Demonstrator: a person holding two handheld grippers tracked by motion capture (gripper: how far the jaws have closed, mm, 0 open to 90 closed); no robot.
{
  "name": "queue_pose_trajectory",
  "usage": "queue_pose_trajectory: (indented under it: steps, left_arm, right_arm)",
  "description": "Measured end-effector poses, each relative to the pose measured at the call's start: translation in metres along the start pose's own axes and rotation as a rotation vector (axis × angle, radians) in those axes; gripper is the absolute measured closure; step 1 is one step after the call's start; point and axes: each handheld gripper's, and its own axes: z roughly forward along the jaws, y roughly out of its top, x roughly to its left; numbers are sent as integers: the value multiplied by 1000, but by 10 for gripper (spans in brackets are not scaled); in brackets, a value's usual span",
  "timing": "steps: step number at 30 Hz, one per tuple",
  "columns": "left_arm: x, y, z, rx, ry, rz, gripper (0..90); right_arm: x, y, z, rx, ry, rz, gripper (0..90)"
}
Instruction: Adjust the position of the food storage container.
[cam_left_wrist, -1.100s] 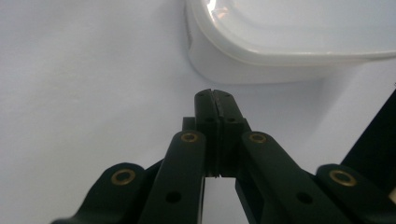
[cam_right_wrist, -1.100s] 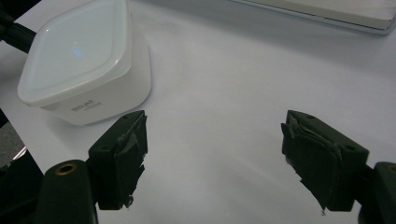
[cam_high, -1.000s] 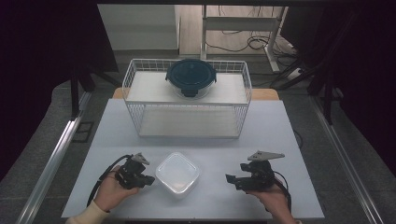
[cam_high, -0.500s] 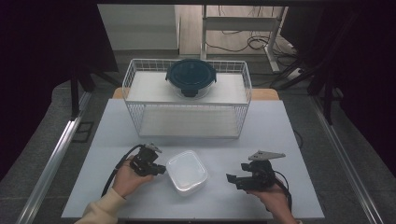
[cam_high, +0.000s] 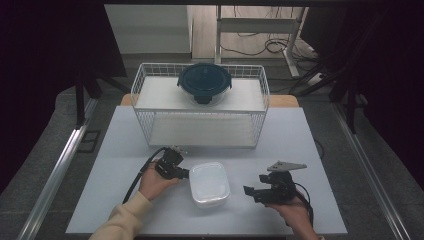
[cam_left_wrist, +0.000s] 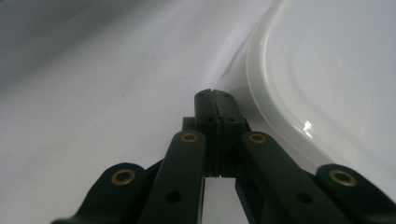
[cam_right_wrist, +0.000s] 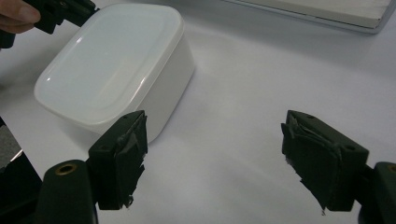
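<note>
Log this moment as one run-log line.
left gripper: shut, tip at white rounded-square plastic container | right gripper: open, empty, beside container | container: on white table

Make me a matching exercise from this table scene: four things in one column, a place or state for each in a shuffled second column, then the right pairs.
1. left gripper
2. right gripper
3. white container
4. dark blue lidded bowl

a. on the wire rack's top shelf
b. jaws wide open, nothing between them
c. on the table between the two grippers
d. jaws shut, tips at the container's edge

Pairs: 1-d, 2-b, 3-c, 4-a
</note>
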Motion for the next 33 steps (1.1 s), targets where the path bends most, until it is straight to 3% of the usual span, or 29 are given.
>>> queue_pose_trajectory:
  steps: [6, 9, 12, 17, 20, 23, 27, 28, 30, 33]
  left_arm:
    - [-6, 10, 7, -6, -16, 5, 900]
    - [-10, 13, 10, 4, -23, 35, 900]
    - [-12, 14, 11, -4, -24, 27, 900]
    - [-12, 5, -7, -33, -14, 33, 900]
    - [-14, -9, -28, -84, -9, 30, 894]
    - [-17, -21, -43, -145, -10, 8, 807]
    - [-21, -33, -58, -179, -22, -42, 461]
    - [-22, -35, -59, -183, -22, -51, 414]
    - [-23, -39, -63, -195, -33, -79, 338]
    - [-23, -43, -65, -224, -56, -121, 291]
  right_arm:
    - [0, -1, 1, 5, -1, -4, 223]
    - [-1, 0, 1, 1, -1, -1, 224]
    - [-2, -1, 0, -1, -3, 0, 223]
    - [-2, 0, -3, -9, -5, 3, 223]
    - [-2, 1, -4, -14, -7, 4, 224]
    - [-2, 1, -4, -15, -8, 4, 223]
    - [0, 2, -5, -20, -6, -3, 223]
    - [1, 2, -5, -21, -5, -4, 222]
    - [2, 2, -6, -28, -1, -11, 222]
    - [3, 2, -7, -43, 12, -21, 222]
